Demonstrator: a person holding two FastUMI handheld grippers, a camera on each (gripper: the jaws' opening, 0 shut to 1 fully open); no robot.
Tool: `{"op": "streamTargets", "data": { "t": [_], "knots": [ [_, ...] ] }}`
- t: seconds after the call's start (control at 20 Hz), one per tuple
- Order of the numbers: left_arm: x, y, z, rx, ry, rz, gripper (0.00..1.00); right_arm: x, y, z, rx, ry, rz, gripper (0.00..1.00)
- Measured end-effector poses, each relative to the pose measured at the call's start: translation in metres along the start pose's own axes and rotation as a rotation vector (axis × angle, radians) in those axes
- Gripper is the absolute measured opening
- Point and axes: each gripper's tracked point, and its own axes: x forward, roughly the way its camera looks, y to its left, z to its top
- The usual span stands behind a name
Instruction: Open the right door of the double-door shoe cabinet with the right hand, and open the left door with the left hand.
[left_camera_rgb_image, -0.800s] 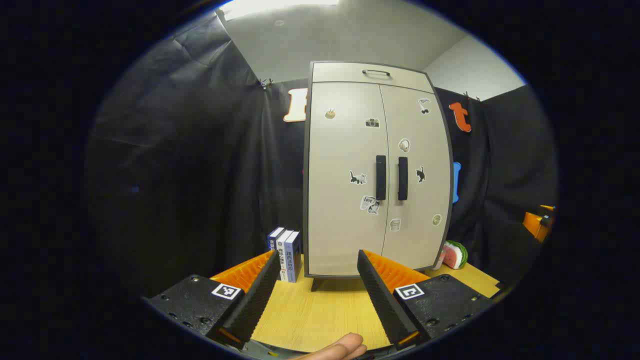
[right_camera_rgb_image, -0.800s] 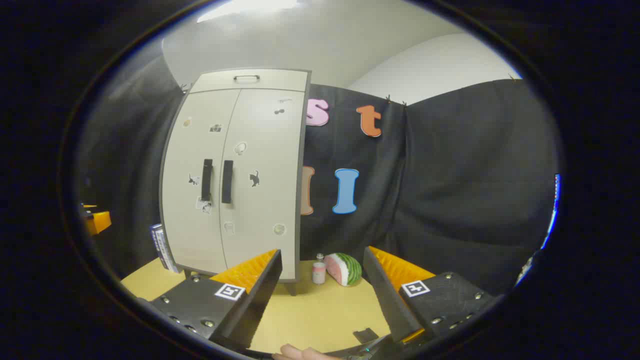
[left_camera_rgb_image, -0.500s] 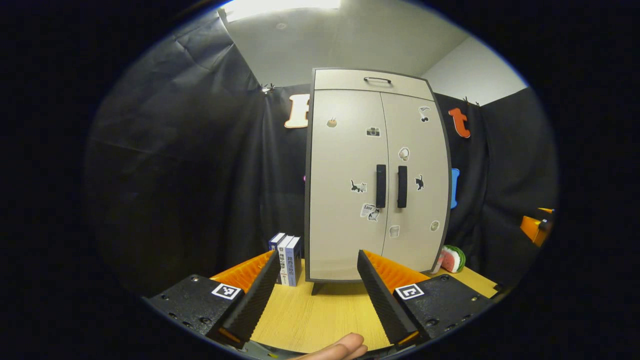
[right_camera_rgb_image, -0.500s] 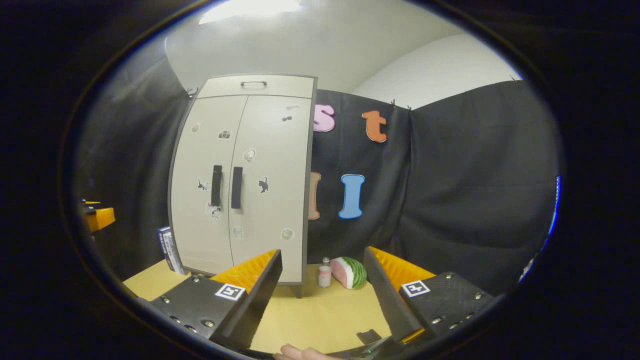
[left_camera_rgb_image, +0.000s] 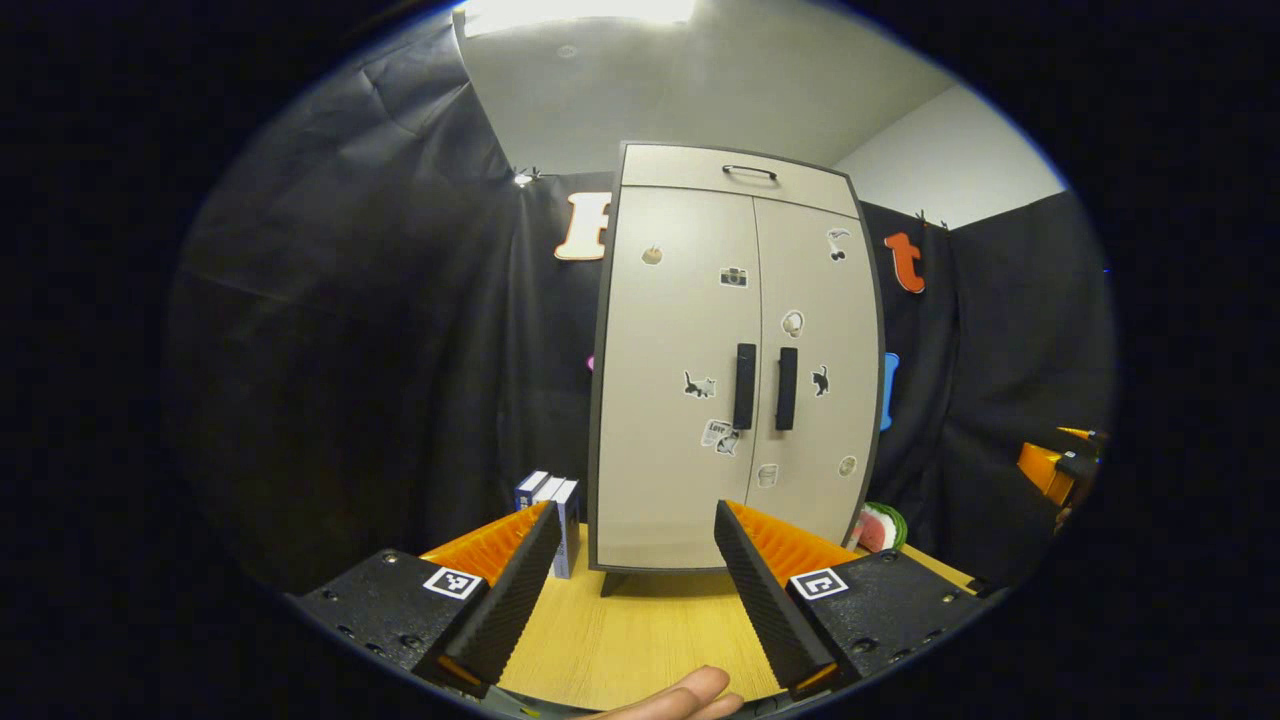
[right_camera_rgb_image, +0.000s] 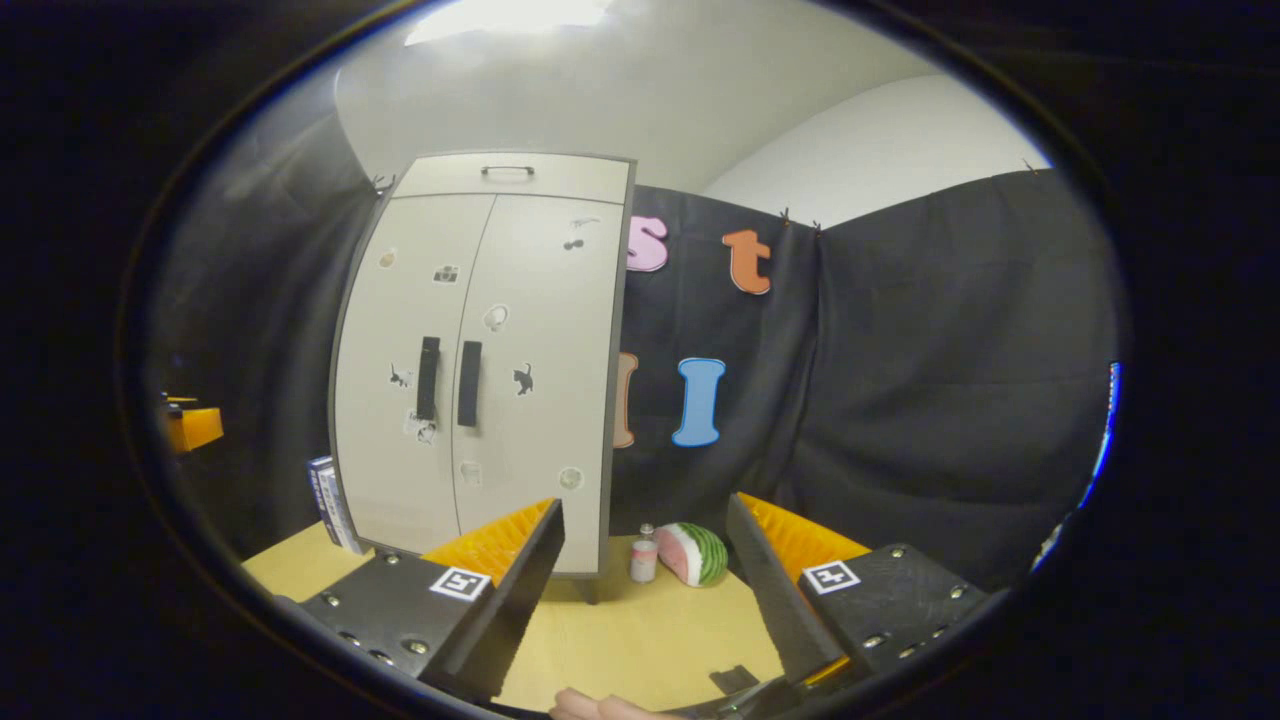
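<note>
A tall beige double-door cabinet (left_camera_rgb_image: 690, 330) (right_camera_rgb_image: 520, 300) with stickers stands on a wooden table (left_camera_rgb_image: 640, 640), both doors closed. Two dark vertical handles sit side by side at the centre seam: the left door handle (left_camera_rgb_image: 744, 386) (right_camera_rgb_image: 428, 378) and the right door handle (left_camera_rgb_image: 786, 388) (right_camera_rgb_image: 468, 384). My left gripper (left_camera_rgb_image: 635, 590) is open, well short of the cabinet and pointing at its lower front. My right gripper (right_camera_rgb_image: 645, 590) is open too, aimed to the right of the cabinet with nothing between its fingers. The other gripper (left_camera_rgb_image: 1050, 468) (right_camera_rgb_image: 190, 425) peeks in at each view's edge.
Several books (left_camera_rgb_image: 548, 505) (right_camera_rgb_image: 325, 490) stand by the cabinet's left side. A watermelon slice (left_camera_rgb_image: 880, 527) (right_camera_rgb_image: 690, 553) and a small bottle (right_camera_rgb_image: 642, 555) sit by its right side. A drawer with a handle (left_camera_rgb_image: 750, 172) tops the cabinet. A fingertip (left_camera_rgb_image: 690, 695) shows at the bottom.
Both views have tilted upward and pulled back a little, so the cabinet sits lower and looks slightly smaller. Both grippers stay open; the doors stay closed.
</note>
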Motion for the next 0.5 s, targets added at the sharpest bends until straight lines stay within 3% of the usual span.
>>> {"op": "streamTargets", "data": {
  "t": [0.1, 0.25, 0.3, 0.5],
  "knots": [
    [0.004, 0.000, -0.004, 0.000, 0.001, -0.006, 0.96, 0.007, 0.010, -0.006, -0.015, 0.013, 0.017, 1.00],
    [0.010, 0.000, -0.007, 0.011, -0.009, -0.003, 0.93, 0.025, 0.030, -0.010, 0.000, 0.024, 0.045, 0.94],
    [0.012, -0.001, -0.007, 0.012, -0.013, -0.005, 0.96, 0.033, 0.038, -0.008, 0.000, 0.023, 0.057, 0.98],
    [0.014, -0.001, -0.009, 0.010, -0.027, -0.027, 0.96, 0.071, 0.069, -0.001, 0.002, 0.022, 0.087, 0.94]
  ]
}}
